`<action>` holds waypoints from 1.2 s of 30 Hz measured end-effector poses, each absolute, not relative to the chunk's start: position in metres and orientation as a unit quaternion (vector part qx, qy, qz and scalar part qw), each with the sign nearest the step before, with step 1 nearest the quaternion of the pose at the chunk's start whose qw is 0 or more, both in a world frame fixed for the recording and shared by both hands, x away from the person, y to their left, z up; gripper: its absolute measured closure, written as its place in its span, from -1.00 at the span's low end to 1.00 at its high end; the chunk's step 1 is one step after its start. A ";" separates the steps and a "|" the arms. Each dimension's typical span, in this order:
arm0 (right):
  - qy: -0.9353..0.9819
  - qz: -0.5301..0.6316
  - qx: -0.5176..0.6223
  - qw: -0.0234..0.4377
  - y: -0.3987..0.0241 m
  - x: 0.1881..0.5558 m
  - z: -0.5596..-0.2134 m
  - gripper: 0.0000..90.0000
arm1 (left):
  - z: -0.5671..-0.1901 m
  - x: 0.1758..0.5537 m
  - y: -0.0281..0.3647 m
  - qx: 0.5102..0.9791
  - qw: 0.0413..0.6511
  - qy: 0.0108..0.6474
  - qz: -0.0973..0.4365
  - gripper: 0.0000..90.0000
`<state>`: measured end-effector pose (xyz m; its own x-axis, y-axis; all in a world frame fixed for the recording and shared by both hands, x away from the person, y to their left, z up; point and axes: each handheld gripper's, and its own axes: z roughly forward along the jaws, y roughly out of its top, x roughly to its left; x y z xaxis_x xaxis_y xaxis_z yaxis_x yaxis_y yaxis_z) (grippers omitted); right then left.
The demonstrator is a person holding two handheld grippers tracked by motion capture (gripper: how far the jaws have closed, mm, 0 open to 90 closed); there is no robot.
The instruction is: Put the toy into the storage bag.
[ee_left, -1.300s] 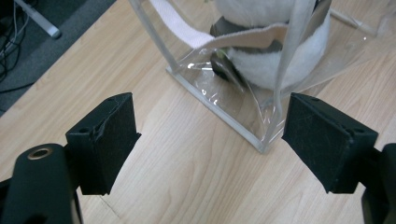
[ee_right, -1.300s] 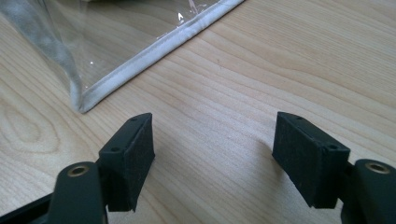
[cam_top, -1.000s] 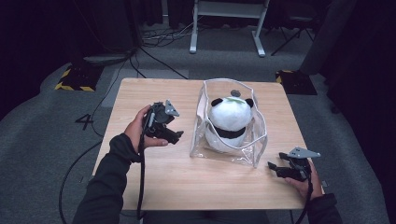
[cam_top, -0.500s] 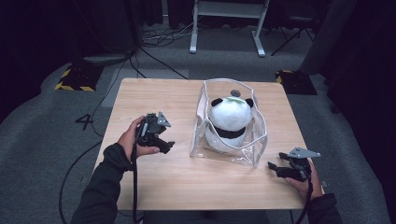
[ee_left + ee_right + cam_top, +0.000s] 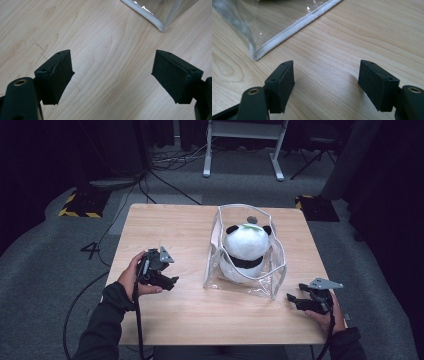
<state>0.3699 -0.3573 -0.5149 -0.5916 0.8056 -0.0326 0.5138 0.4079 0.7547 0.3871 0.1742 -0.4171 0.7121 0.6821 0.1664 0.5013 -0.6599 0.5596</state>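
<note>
A black-and-white panda plush (image 5: pixel 246 251) sits upright inside a clear plastic bag with white piping (image 5: pixel 274 270) on the wooden table (image 5: pixel 195 320). My left gripper (image 5: pixel 172 281) is held low over the table, left of the bag, jaws open with bare wood between them (image 5: pixel 112 75). A corner of the bag (image 5: pixel 162 25) shows at the top of the left gripper view. My right gripper (image 5: pixel 291 299) rests near the table's front right, jaws open and empty (image 5: pixel 325 80), pointing at the bag's lower edge (image 5: pixel 294 27).
Black cables (image 5: pixel 135 320) trail from the grippers off the table's front. A white metal stand (image 5: pixel 240 140) and yellow-black striped floor blocks (image 5: pixel 80 205) lie beyond the table on grey carpet.
My left gripper has dropped and drawn back toward the table's front left, away from the bag. The right gripper has stayed put.
</note>
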 end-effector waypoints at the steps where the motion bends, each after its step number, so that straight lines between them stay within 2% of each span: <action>1: 0.815 0.364 0.405 0.201 -0.357 0.370 -0.515 -0.35 | -0.418 0.386 0.175 0.892 0.244 0.332 0.184 -0.61; 36: 0.814 0.364 0.406 0.200 -0.357 0.370 -0.515 -0.36 | -0.456 0.353 0.217 0.879 0.240 0.357 0.206 -0.60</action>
<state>0.3701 -0.3573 -0.5150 -0.5906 0.8063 -0.0310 0.5148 0.4061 0.7550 0.3526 0.2167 -0.4563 0.6597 0.7269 0.1910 0.5283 -0.6293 0.5700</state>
